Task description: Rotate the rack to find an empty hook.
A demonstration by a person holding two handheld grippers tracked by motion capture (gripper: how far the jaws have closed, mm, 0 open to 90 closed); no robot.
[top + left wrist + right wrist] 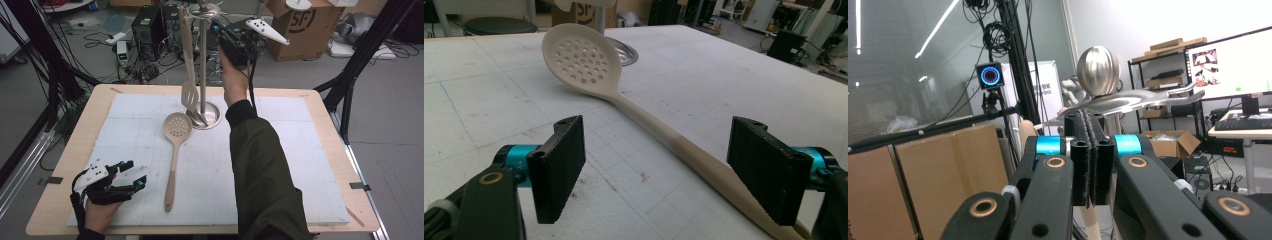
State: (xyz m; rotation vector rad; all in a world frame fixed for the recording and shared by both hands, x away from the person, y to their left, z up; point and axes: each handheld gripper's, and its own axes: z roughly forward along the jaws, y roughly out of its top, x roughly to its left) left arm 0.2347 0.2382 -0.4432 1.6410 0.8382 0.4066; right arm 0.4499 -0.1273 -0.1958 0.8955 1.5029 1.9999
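Left gripper (656,170), left gripper view: jaws wide apart, empty, straddling the slotted spoon (624,95), whose handle runs from 5 o'clock up to the bowl at 11.

Right gripper (1090,165), right gripper view: jaws pressed together near the rack (1098,65) top; whether anything is pinched between them, cannot tell.

High view: spatula (189,75) hangs on the rack, spoon on the mat (280,165). Suggest lowering squarely over the handle before closing.

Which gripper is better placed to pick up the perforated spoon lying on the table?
Left. The left gripper is low beside the perforated spoon, jaws open around its handle. The right gripper, jaws shut, is up at the rack top.
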